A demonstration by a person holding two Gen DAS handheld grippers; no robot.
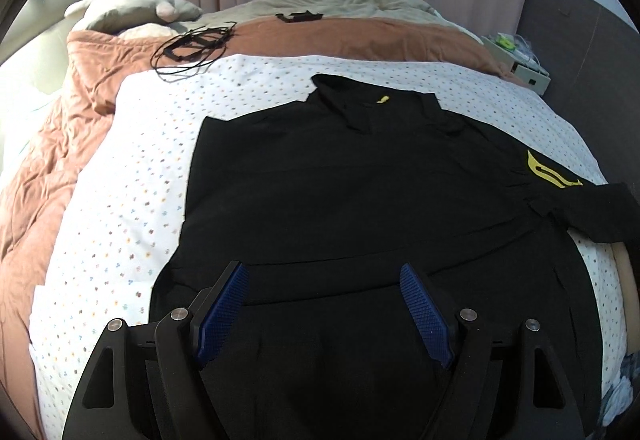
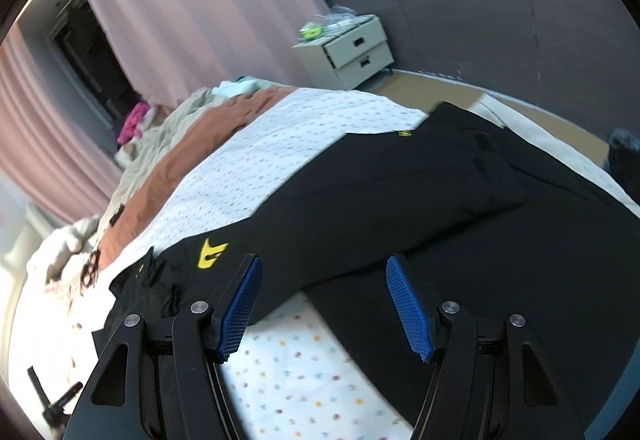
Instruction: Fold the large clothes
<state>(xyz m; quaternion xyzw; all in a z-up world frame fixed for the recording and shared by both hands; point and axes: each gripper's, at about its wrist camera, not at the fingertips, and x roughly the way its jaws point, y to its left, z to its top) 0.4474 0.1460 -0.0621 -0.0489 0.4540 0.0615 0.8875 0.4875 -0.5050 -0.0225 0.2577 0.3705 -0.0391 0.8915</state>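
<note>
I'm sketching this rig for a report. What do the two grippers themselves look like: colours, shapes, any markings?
Both look alike. The left gripper and right gripper have matte black angular linkage arms with triangular cut-outs and round silver pivot pins. Each finger carries a flat blue pad with a fine gridded texture. No cables, lettering or sleeves show on either.

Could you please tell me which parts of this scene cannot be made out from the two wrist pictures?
- Left wrist view: the near hem of the black shirt is hidden behind the open left gripper.
- Left wrist view: the shirt's right sleeve end is cut off by the fisheye edge.
- Right wrist view: motion blur smears the yellow logo; the open right gripper covers cloth below it.
</note>
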